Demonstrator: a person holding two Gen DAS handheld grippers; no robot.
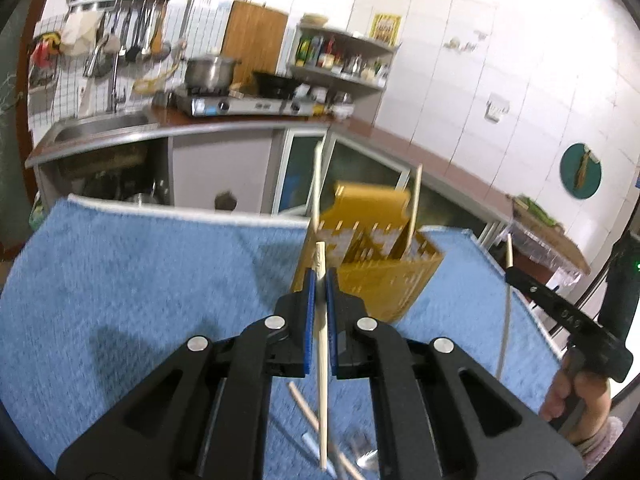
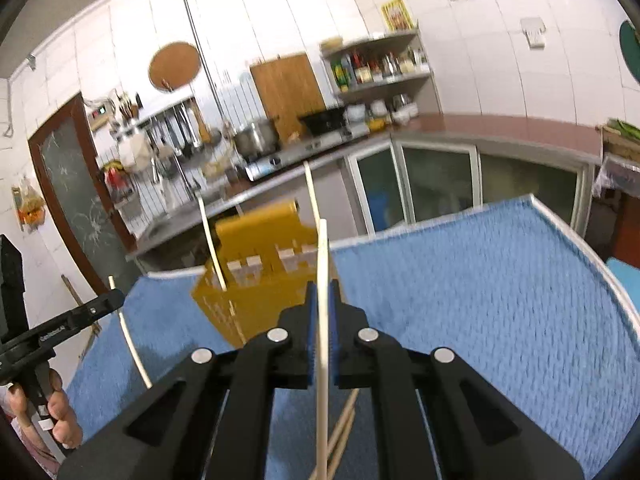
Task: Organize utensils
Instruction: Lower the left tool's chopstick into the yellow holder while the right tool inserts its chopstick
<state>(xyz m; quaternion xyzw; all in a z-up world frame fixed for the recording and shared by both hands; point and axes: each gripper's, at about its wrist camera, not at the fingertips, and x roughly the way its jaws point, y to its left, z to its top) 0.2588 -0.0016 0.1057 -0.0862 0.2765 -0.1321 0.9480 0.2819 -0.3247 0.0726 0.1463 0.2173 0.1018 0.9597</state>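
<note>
Two black hand-held grippers, left gripper [image 1: 319, 280] and right gripper [image 2: 323, 292], each pinch one pale wooden chopstick [image 1: 322, 360] [image 2: 322, 320] near a slotted yellow plastic holder [image 1: 384, 280] on fuzzy blue cloth [image 1: 140, 280].

A slotted yellow plastic utensil holder [image 1: 376, 280] stands on the blue towel-covered tabletop [image 1: 140, 280], toward its far edge. Two pale wooden chopsticks [image 1: 414, 200] stand upright in the holder, one at each side. Just before the holder, the left claw [image 1: 319, 280] grips a pale wooden chopstick [image 1: 321, 360] held upright above the tabletop. To its right, the right claw [image 2: 323, 292] grips another long pale chopstick [image 2: 322, 320], also just before the holder. More loose wooden chopsticks [image 2: 340, 432] lie on the tabletop beneath the claws. Behind the tabletop runs a kitchen counter [image 1: 240, 120] carrying a steel gas stove [image 1: 240, 104], with a steel sink [image 1: 100, 128] at its left.
</note>
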